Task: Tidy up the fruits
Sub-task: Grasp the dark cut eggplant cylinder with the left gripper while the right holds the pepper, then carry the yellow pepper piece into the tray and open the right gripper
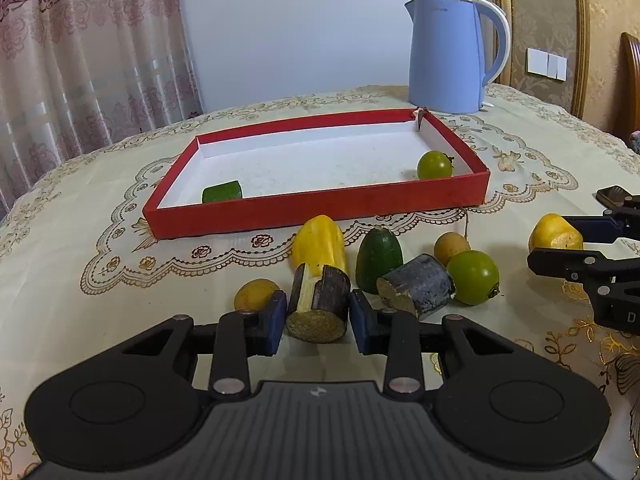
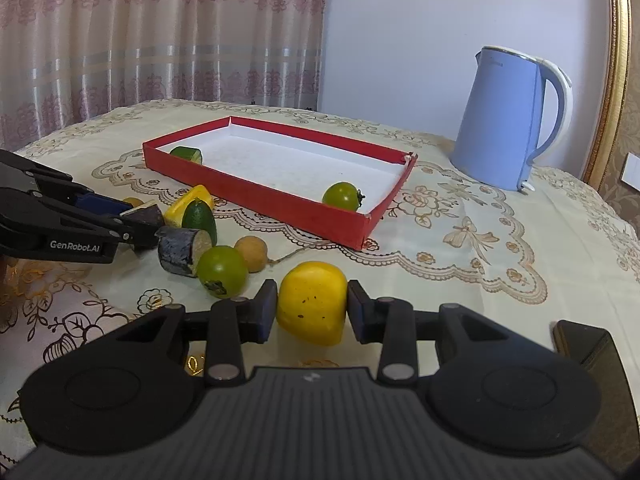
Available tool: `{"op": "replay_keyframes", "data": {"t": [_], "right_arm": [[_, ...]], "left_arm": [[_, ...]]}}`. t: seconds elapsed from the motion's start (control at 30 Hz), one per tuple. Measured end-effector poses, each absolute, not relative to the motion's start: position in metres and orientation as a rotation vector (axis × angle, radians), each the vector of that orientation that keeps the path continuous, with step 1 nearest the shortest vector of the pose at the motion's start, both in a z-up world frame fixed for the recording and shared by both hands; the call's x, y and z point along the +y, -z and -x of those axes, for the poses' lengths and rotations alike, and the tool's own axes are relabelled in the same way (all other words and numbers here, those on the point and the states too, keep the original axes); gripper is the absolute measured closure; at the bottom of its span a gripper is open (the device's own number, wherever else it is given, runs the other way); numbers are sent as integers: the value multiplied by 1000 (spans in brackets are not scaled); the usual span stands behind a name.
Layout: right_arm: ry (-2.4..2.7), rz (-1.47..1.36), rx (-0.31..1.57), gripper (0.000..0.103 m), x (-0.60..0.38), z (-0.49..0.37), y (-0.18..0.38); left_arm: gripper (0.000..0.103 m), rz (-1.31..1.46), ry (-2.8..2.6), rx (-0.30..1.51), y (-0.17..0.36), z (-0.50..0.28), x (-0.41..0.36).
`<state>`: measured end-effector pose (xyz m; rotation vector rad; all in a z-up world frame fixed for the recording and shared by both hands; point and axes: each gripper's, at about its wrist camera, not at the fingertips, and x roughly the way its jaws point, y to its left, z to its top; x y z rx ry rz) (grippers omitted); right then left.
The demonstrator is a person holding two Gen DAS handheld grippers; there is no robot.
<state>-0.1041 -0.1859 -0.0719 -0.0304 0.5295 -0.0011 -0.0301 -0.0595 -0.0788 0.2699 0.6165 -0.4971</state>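
I'm pinching the brown log piece (image 1: 318, 304) in my left hand-held gripper (image 1: 318, 318), pads on its bark sides so the cut face is pointing at me. My right hand-held gripper (image 2: 312, 312) is clamping the yellow fruit (image 2: 312, 302), smooth and blocky. Both are sitting on the table (image 1: 80, 240), red tray (image 1: 320, 206) at 12 o'clock, already holding a green tomato (image 1: 435, 165) and cucumber chunk (image 1: 222, 192).

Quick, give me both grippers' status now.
Left gripper: shut on the brown cut piece.
Right gripper: shut on the yellow fruit.
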Motion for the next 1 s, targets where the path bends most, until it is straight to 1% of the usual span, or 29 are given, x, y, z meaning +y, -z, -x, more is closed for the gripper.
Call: {"op": "replay_keyframes", "data": {"t": [0.43,0.8,1.0], "right_arm": [[-20,61,484,68,-179,90,55],[-38,72,486,68,-175,85,55],[-28,83,469,68,-185,59,45]], "left_arm": [[71,-261,491,561,56,34,-51],[71,-257,495,578,59,31,-47],[71,-252,503,532,42,28,-49]]}}
